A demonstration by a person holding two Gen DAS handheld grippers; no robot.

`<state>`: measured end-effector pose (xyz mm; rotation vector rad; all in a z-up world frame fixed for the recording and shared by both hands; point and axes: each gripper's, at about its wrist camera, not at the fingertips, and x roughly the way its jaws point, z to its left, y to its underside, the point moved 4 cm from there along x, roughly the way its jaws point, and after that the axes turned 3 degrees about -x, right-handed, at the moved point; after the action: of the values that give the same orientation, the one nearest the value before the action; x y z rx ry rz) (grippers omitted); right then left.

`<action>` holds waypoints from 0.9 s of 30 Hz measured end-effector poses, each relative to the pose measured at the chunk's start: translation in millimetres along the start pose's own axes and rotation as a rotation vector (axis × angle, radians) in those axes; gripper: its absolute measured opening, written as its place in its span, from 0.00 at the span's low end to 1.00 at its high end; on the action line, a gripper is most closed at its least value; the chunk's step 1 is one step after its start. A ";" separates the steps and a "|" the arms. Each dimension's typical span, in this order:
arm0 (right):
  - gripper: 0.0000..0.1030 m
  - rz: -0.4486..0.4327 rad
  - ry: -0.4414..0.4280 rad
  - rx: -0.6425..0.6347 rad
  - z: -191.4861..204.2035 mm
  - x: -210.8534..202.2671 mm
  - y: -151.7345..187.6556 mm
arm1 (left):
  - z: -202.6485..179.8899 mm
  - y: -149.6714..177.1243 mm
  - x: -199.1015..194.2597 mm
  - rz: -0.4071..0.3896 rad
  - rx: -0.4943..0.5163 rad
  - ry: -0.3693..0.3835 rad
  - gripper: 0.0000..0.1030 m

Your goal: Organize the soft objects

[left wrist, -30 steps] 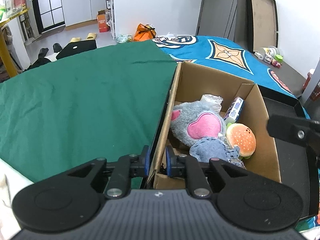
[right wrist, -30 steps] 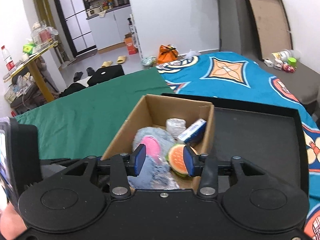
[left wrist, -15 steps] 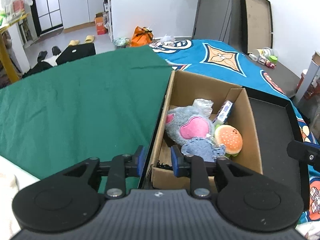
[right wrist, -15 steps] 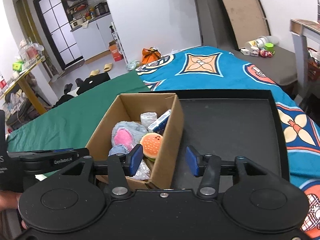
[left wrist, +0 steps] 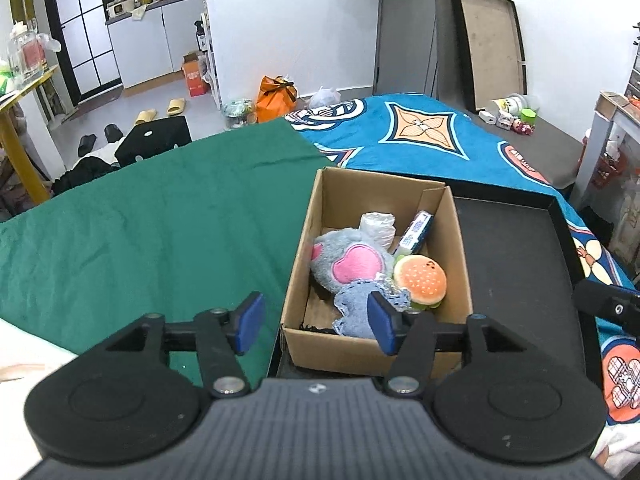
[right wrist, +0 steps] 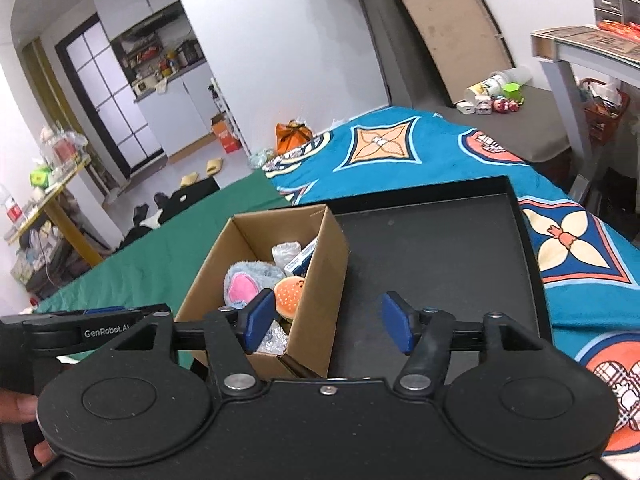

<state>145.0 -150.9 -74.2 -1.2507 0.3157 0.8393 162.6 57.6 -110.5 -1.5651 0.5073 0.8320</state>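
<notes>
A cardboard box (left wrist: 460,240) stands at the left end of a black tray (left wrist: 516,248). Inside lie a grey plush with pink ears (left wrist: 348,264), a burger plush (left wrist: 420,280), a blue-grey cloth (left wrist: 356,308), a crumpled plastic bag (left wrist: 378,226) and a small blue-white packet (left wrist: 418,228). My left gripper (left wrist: 316,326) is open and empty, above the box's near left corner. My right gripper (right wrist: 328,326) is open and empty, above the box's (right wrist: 320,280) near right wall; the burger plush (right wrist: 290,296) and grey plush (right wrist: 244,284) show there too.
A green cloth (left wrist: 140,232) covers the surface left of the box. A blue patterned cover (right wrist: 400,148) lies behind and right of the black tray (right wrist: 432,248). A white table (right wrist: 592,52) stands at the right. Small items (left wrist: 512,116) sit far right.
Both grippers have pulled back and risen from the box. Both jaws have opened wide; the left was nearly shut around the box wall a second ago.
</notes>
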 end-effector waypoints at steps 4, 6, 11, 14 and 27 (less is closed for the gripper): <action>0.68 -0.015 -0.008 0.026 -5.9 -12.9 0.6 | -5.0 -1.0 -12.8 -0.009 0.005 -0.002 0.66; 0.73 -0.026 -0.015 0.036 -7.9 -19.7 0.5 | -7.8 -0.5 -18.4 -0.012 0.006 -0.003 0.68; 0.87 -0.047 -0.028 0.056 -11.0 -36.2 0.8 | -16.9 2.3 -32.2 0.004 0.010 0.016 0.72; 0.95 -0.066 -0.033 0.064 -11.5 -47.7 0.5 | -20.1 4.4 -43.9 -0.002 0.017 0.019 0.76; 1.00 -0.074 -0.046 0.049 -5.8 -80.3 1.4 | -16.4 9.7 -84.9 -0.023 -0.018 0.027 0.84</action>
<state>91.4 -187.0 -26.1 -1.1889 0.2500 0.7911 104.3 28.2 -52.9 -1.5972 0.5013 0.8007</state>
